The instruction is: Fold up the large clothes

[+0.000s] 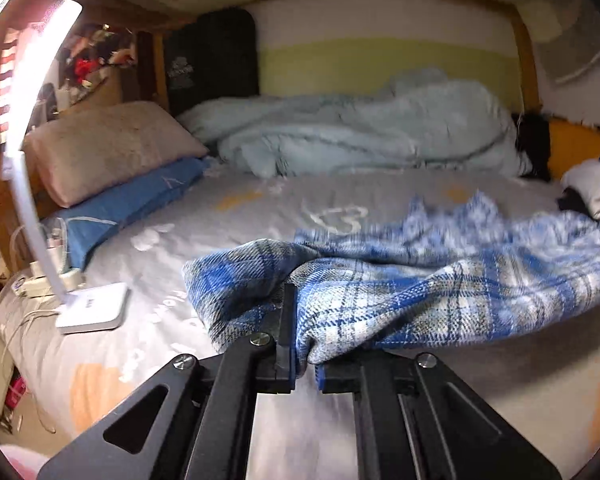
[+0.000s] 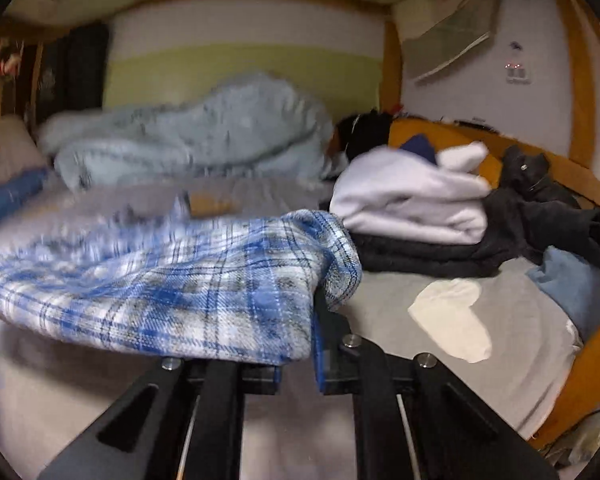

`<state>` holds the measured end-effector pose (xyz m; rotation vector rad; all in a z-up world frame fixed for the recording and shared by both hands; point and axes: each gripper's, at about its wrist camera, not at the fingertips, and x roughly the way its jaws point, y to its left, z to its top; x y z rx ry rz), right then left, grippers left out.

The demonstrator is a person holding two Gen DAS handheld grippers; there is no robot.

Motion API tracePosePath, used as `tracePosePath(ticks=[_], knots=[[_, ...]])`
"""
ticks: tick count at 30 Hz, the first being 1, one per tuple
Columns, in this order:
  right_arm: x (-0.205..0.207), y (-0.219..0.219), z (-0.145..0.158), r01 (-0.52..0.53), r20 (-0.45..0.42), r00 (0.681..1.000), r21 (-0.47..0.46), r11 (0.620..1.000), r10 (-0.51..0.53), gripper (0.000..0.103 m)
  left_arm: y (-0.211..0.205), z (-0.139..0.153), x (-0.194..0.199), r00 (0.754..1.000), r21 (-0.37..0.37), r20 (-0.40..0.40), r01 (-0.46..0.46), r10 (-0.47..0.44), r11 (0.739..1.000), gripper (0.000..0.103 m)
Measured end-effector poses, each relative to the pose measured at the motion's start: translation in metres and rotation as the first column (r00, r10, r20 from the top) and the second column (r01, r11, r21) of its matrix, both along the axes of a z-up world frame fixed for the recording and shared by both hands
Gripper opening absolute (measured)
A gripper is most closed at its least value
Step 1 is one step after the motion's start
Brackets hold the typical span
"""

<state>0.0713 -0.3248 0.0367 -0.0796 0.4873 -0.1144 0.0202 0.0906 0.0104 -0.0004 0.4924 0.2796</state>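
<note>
Gripping one corner each, the left gripper (image 1: 300, 320) and the right gripper (image 2: 314, 312) are seen closed tight on the blue plaid garment (image 1: 440, 292), whose cloth is pinched between the black fingers and lifted off the grey bedsheet (image 1: 260, 208). The garment is stretched between the two grippers, sagging and blurred in the middle, just above the mattress. Beside it, on the left, a white desk lamp (image 1: 92, 308) is stood on the sheet near a blue pillow (image 1: 132, 204) and a beige pillow (image 1: 108, 148). To the right, a white folded garment (image 2: 412, 200) is stacked on dark clothes (image 2: 428, 256). Farther back, a pale blue blanket (image 1: 360, 132) is heaped against the wall.
</note>
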Motion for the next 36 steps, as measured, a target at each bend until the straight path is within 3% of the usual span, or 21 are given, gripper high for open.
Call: tracePosePath(ticks=[3, 7, 10, 13, 19, 23, 32, 34, 36], knots=[[-0.013, 0.001, 0.006, -0.013, -0.012, 1.000, 0.019, 1.000, 0.014, 0.010, 0.001, 0.009, -0.020, 0.998, -0.026, -0.054, 0.012, -0.013, 1.000, 0.007], [-0.005, 0.011, -0.017, -0.052, -0.191, 0.981, -0.065, 0.997, 0.039, 0.010, 0.006, -0.008, -0.009, 0.970, -0.086, -0.235, 0.037, -0.056, 0.996, 0.007], [0.002, 0.010, -0.019, -0.051, -0.249, 0.968, -0.050, 0.997, 0.037, 0.010, 0.011, -0.008, 0.006, 0.961, -0.128, -0.270, 0.025, -0.059, 0.991, 0.007], [0.018, 0.004, -0.001, -0.034, -0.262, 0.964, 0.031, 0.999, 0.041, 0.011, 0.005, 0.014, 0.029, 0.963, -0.079, -0.264, 0.040, -0.060, 0.996, 0.007], [0.099, 0.015, 0.014, -0.025, -0.374, 0.927, 0.021, 0.999, 0.031, 0.011, 0.007, 0.031, 0.110, 0.932, -0.012, -0.353, 0.086, -0.085, 0.996, 0.008], [0.144, 0.019, -0.002, -0.025, -0.424, 0.905, 0.023, 0.999, 0.032, 0.011, 0.008, 0.003, 0.164, 0.894, 0.056, -0.444, 0.094, -0.060, 0.994, 0.008], [0.203, 0.030, -0.031, -0.027, -0.403, 0.915, 0.024, 0.999, 0.034, 0.011, 0.025, -0.047, 0.230, 0.848, -0.032, -0.527, 0.045, -0.055, 0.998, 0.008], [0.216, 0.029, -0.037, -0.024, -0.422, 0.906, 0.027, 0.999, 0.034, 0.011, 0.026, -0.053, 0.240, 0.859, -0.059, -0.506, 0.058, -0.079, 0.997, 0.008], [0.225, 0.027, -0.044, -0.011, -0.430, 0.903, 0.032, 0.999, 0.024, 0.011, 0.026, -0.056, 0.245, 0.887, -0.069, -0.447, 0.093, -0.114, 0.993, 0.008]])
